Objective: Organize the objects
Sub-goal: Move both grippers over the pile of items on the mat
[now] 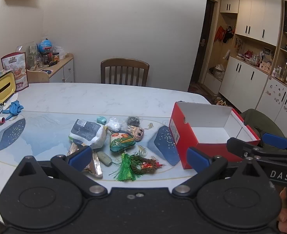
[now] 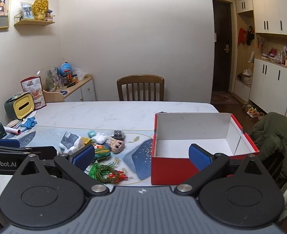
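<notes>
Partly behind left gripper's fingers [image 1: 80,159]: foil packet [image 1: 95,165], mostly hidden.

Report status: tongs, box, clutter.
Left tongs open, empty. Right tongs open, empty. Red box empty; small items loose on table. Nothing blocking.

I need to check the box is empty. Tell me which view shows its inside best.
The right wrist view: the red box sits square ahead, its bare white floor open. The left wrist view shows it angled at the side, partly behind the right gripper.
</notes>
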Available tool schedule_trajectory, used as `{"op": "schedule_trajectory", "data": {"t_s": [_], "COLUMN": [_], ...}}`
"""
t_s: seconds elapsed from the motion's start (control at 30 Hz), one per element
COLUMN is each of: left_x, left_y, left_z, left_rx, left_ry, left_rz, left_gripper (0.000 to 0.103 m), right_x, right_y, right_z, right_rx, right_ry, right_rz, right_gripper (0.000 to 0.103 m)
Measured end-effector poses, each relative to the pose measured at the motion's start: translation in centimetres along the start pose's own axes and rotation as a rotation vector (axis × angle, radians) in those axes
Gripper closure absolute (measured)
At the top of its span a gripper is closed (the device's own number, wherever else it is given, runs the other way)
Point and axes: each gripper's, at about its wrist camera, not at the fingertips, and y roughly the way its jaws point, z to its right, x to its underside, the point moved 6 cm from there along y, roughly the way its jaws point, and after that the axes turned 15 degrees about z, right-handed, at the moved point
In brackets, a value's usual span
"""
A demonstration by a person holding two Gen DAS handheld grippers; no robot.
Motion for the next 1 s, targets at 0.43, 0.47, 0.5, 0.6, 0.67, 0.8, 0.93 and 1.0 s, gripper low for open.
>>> {"op": "schedule_trajectory", "data": {"t_s": [0.43,0.47,0.5,0.6,0.67,0.8,0.93,1.0], "left_x": [-1.1,-1.0,-1.0,-1.2,-1.0,0.2,2.3,3.5], "left_y": [3.1,3.5,4.0,5.5,6.4,8.5,10.6,11.7], "left_z": [-4.0,-4.4,-4.9,-6.7,-7.8,-9.6,-11.4,-12.2], "left_rx": [0.020,0.021,0.019,0.016,0.012,0.029,0.043,0.045], "left_ry": [-0.013,-0.014,-0.018,-0.034,-0.031,0.022,0.041,0.031], "left_rz": [0.002,-0.004,-0.012,-0.030,-0.039,-0.076,-0.142,-0.181], "left_gripper": [0.000,0.000,0.000,0.000,0.000,0.001,0.001,0.001], "right_x": [-0.5,-0.5,-0.4,0.0,0.4,1.7,3.3,4.5], "right_y": [3.7,4.2,4.7,6.2,7.1,9.1,11.1,12.2], "right_z": [-3.3,-3.5,-3.8,-4.6,-5.0,-6.1,-7.3,-7.8], "right_rx": [-0.054,-0.060,-0.064,-0.066,-0.065,-0.078,-0.088,-0.083], "right_ry": [-0.030,-0.028,-0.022,-0.008,-0.009,-0.036,-0.062,-0.067], "right_rz": [-0.004,-0.009,-0.016,-0.048,-0.072,-0.114,-0.164,-0.206], "right_gripper": [0.000,0.000,0.000,0.000,0.000,0.001,0.001,0.001]}}
